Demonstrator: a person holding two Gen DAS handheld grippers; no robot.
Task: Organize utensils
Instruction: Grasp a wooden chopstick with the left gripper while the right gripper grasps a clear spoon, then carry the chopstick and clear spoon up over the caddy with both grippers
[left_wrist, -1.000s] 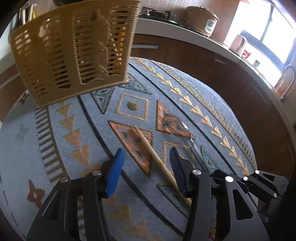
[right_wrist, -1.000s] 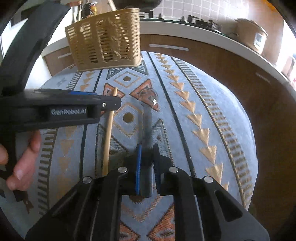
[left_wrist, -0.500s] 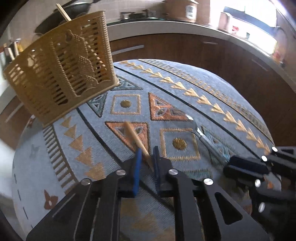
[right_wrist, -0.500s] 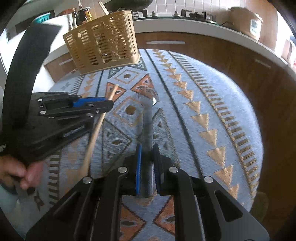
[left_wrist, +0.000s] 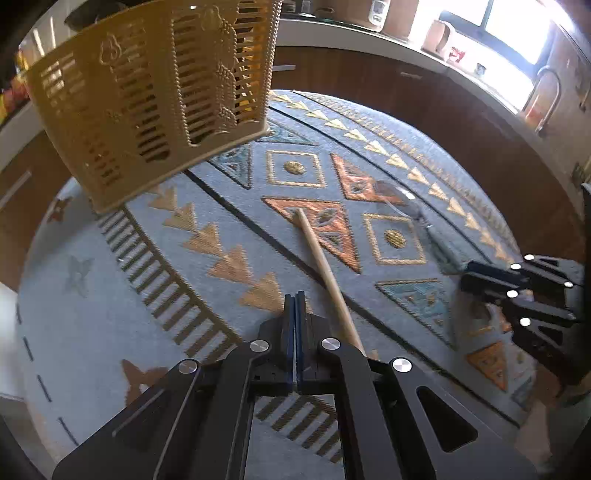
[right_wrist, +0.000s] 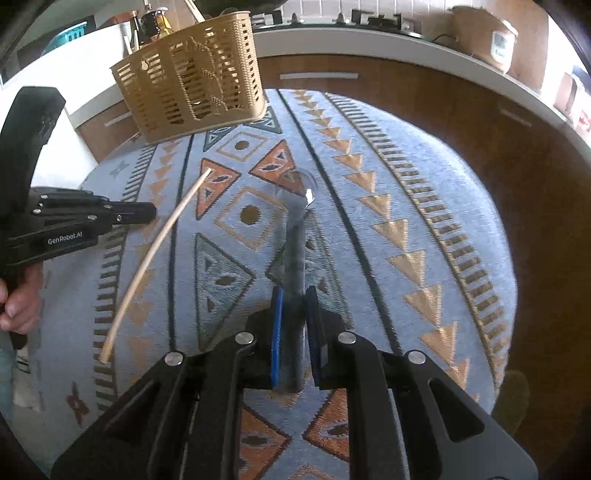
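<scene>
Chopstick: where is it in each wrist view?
Left wrist: chopstick runs from picture centre down to just right of the shut left claw.
Right wrist: chopstick arcs through the left half.
Shared landmark: tan basket, upper left in both.

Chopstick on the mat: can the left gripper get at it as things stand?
Probably yes. The chopstick lies bare on the mat, just right of the left gripper. But its fingers are shut on nothing, so they must reopen first.

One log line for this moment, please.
left hand-held gripper: shut, empty | chopstick: lying on cloth beside it | right hand-held gripper: shut on spoon handle
</scene>
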